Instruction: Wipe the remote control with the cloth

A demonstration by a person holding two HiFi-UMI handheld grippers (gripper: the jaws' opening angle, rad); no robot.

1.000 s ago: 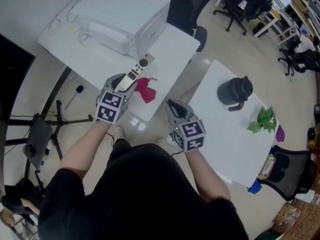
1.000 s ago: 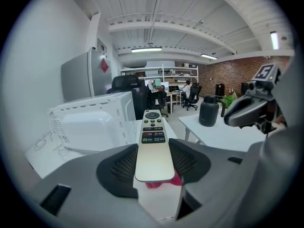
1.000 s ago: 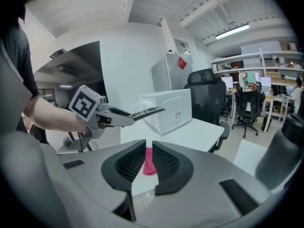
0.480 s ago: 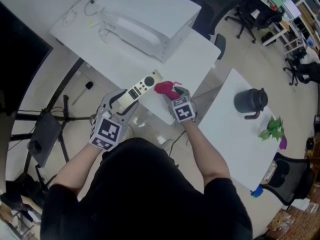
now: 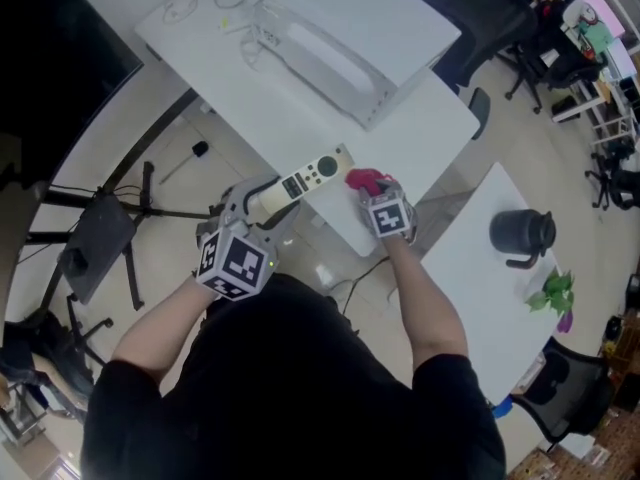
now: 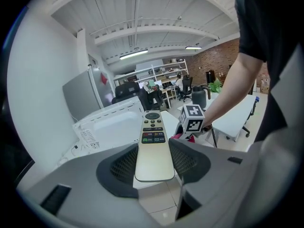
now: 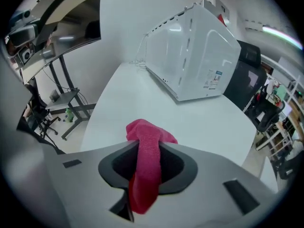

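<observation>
The remote control (image 5: 303, 180) is a pale, slim bar with dark buttons, and my left gripper (image 5: 262, 200) is shut on its near end. It pokes out level over the white table's edge (image 5: 352, 240). In the left gripper view the remote (image 6: 153, 137) lies between the left gripper's (image 6: 153, 159) two pads. The pink cloth (image 5: 363, 179) lies bunched on the table near that edge. My right gripper (image 5: 370, 186) points down at it and its jaws have just been closing. In the right gripper view the cloth (image 7: 148, 133) runs pinched between the right gripper's (image 7: 148, 152) jaws.
A big white box-like appliance (image 5: 340, 28) fills the back of the table. To the right is a second white table (image 5: 470, 288) with a black kettle (image 5: 521, 233) and a green plant (image 5: 555, 293). A metal stand (image 5: 95, 258) rises at the left.
My right gripper went from beside the second table over to the pink cloth and came down around it. The left gripper, still holding the remote, drew back a little from the table.
</observation>
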